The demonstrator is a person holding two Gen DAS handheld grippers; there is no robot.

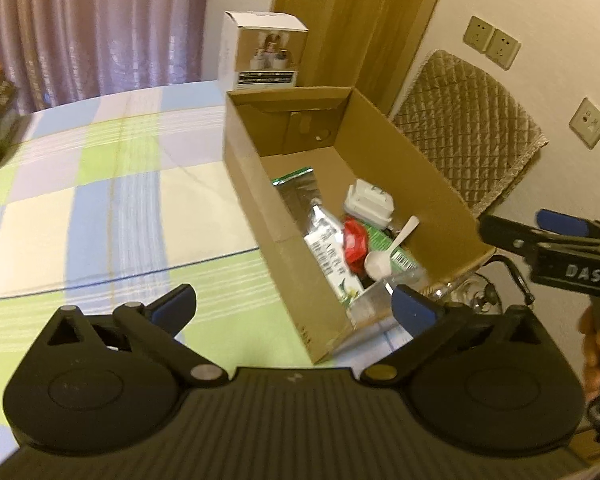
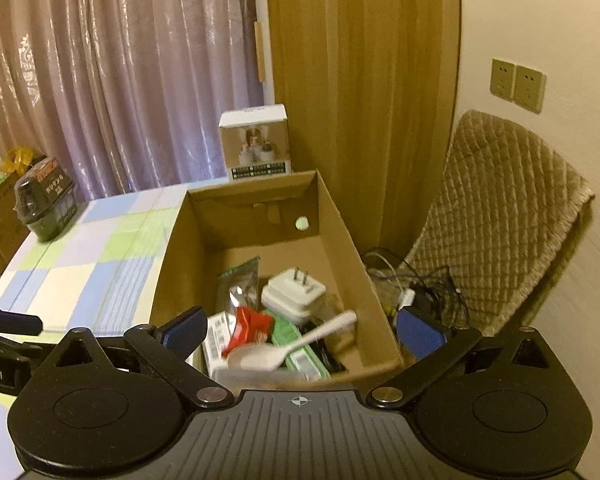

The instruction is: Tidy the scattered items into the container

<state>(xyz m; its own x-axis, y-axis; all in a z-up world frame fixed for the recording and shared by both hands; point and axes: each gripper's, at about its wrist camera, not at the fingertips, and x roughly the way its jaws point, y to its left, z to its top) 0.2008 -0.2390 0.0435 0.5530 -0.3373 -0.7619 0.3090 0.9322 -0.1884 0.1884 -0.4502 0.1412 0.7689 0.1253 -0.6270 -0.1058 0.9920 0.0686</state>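
Observation:
An open cardboard box (image 1: pixel 260 196) (image 2: pixel 172 264) stands on the checked tablecloth (image 1: pixel 112 200). Inside lie a white plug adapter (image 1: pixel 370 202) (image 2: pixel 294 292), a white plastic spoon (image 1: pixel 388 250) (image 2: pixel 292 346), a red packet (image 1: pixel 355 242) (image 2: pixel 248 326), a silver pouch (image 1: pixel 300 196) (image 2: pixel 240 284), a white tube (image 1: pixel 332 256) and a green packet (image 1: pixel 396 254) (image 2: pixel 296 344). My left gripper (image 1: pixel 296 308) is open and empty, in front of the box's near corner. My right gripper (image 2: pixel 304 334) is open and empty above the box's near end; it also shows in the left wrist view (image 1: pixel 540 228).
A white product box (image 1: pixel 262 50) (image 2: pixel 256 142) stands behind the cardboard box. A dark jar (image 2: pixel 46 204) sits at the table's far left. A quilted chair (image 1: pixel 468 136) (image 2: pixel 500 216) stands to the right by the wall, with cables (image 2: pixel 416 288) beside it. Curtains hang behind.

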